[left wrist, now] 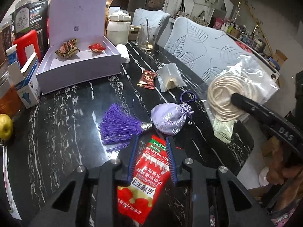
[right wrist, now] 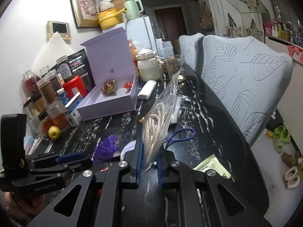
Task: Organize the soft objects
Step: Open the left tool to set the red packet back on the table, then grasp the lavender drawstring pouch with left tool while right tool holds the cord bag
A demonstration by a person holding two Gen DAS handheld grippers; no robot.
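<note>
Now my left tongs point(left wrist: 151, 158) pinch one red snack packet point(left wrist: 146, 181) low in the frame's center, above the desk point(left wrist: 66, 132). My right tongs point(right wrist: 148, 162) clamp one clear bag of coiled cream rope point(right wrist: 161, 117), held upright. One lilac sachet point(left wrist: 167, 119) with one purple tassel point(left wrist: 119, 125) lies mid-frame. Upper left, one open lavender box point(left wrist: 79, 64) holds two wrapped candies; two small packets lie near it.
</note>
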